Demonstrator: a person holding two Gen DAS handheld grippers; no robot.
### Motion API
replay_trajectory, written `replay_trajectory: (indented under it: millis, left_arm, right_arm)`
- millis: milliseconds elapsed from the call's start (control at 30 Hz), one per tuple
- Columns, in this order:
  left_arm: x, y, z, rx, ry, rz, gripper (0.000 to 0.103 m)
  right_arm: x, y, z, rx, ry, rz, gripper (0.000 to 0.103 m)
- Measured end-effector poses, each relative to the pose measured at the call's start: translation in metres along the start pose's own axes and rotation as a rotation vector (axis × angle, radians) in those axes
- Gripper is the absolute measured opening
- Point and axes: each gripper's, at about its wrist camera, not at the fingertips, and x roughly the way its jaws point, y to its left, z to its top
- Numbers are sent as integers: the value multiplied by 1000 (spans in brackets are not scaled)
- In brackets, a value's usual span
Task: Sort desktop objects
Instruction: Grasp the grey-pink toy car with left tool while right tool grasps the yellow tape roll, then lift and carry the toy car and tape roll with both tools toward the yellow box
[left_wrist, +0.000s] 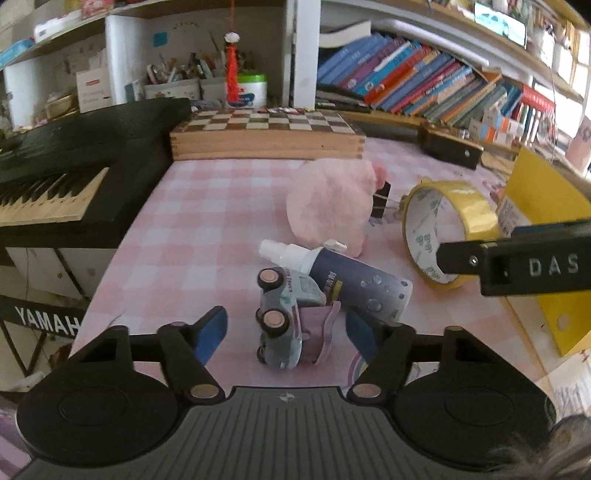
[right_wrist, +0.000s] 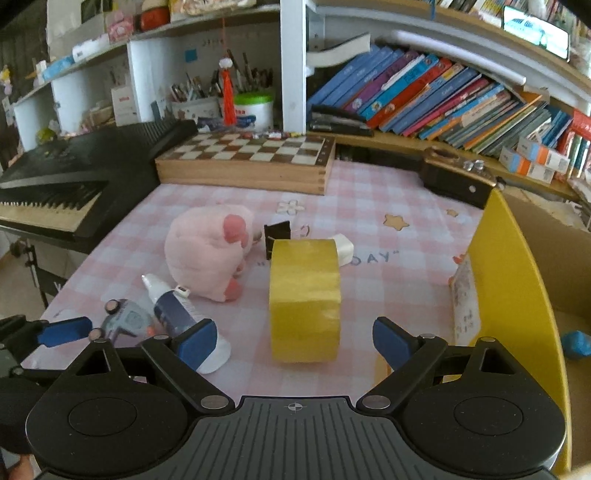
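Toy car (left_wrist: 279, 320) between spread left tongs (left_wrist: 286, 334), untouched; right tongs (right_wrist: 295, 339) spread, level, straddling tape roll (right_wrist: 304, 299).

Left tongs (left_wrist: 286, 334) and right tongs (right_wrist: 293, 343): black linkage arms, blue pads, brass rivets, ribbed grey base; white "DAS" lettering.

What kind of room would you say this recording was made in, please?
Probably a child's study or bedroom at home: a shelf of picture books, a keyboard beside a chessboard box, and a pink plush toy on the pink checked desk cover.
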Motion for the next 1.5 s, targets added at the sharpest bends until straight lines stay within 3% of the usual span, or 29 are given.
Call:
replay_trajectory:
  millis: [333,400,433,467,533,767,1067,1500]
  left_arm:
    - [19,-7,1,41,15,4,47]
    - [19,-6,2,32,13,-2,45]
    - [17,-4,3,23,10,-8,43]
    - [15,-3,3,14,4,-9,43]
    - [8,0,5,-8,-14,-11,43]
    - [-19,11,8,-122,-35,-62,43]
    - [-55,19,0,-204,-47,-122,43]
    - [-112,23,-14,-226,-89,-174,43]
  right_arm:
    - [24,-5,9,-7,40,-14,92]
    - [26,-6,10,-13,45,-14,88]
    - [27,-6,10,-18,49,-8,79]
    - [27,-6,11,-23,52,2,63]
    - [25,-6,12,-51,50,31,40]
    - [1,-2,16,-128,4,79,41]
    - [-27,-1,12,-116,17,121,41]
    - [-83,4,-11,-87,7,172,41]
